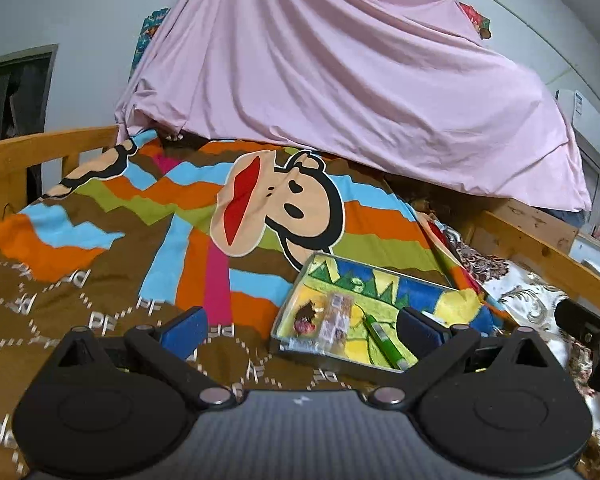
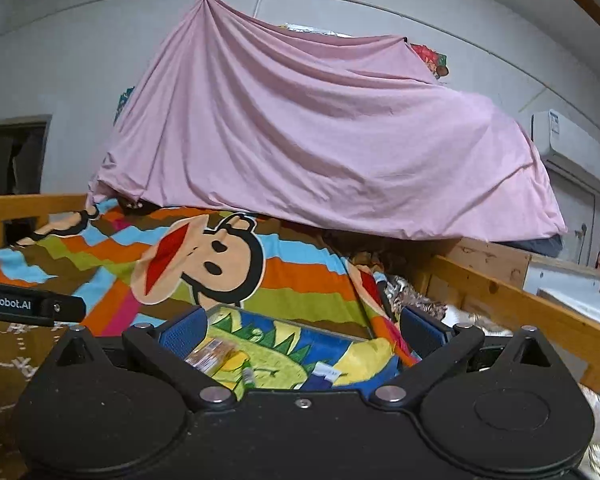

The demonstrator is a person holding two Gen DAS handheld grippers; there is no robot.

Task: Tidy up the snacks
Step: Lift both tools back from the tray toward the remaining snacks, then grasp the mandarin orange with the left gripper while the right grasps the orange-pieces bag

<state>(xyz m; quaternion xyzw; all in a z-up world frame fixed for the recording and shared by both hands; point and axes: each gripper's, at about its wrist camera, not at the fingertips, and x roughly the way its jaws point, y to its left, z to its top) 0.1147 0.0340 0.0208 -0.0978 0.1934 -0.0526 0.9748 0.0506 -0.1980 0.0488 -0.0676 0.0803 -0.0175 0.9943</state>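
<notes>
Left wrist view: left gripper (image 1: 300, 330) has its jaws spread to full width, blue ribbed pads (image 1: 184, 330) bare, nothing between them. Black hinged arms, matte plastic, round metal pivots. Beyond the right-hand finger a shallow rectangular tray (image 1: 380, 276) lies on the blanket (image 1: 112, 248), lined with a soft printed cloth in yellow, green and blue. Snacks in the tray: a crinkly clear packet (image 1: 337, 317), a small dark wrapped piece (image 1: 306, 316), a slim green stick (image 1: 384, 340). Blanket is woven, striped, with a cartoon monkey face. Smooth pink sheet (image 1: 340, 92) hangs in folds behind.

Right wrist view: right gripper (image 2: 302, 334) likewise fully spread, holding nothing. Tray (image 2: 292, 322) lies straight ahead, partly hidden by the gripper body; packet (image 2: 212, 354) and green stick (image 2: 249, 376) visible. Wooden bed rail (image 2: 520, 300) to the right.
</notes>
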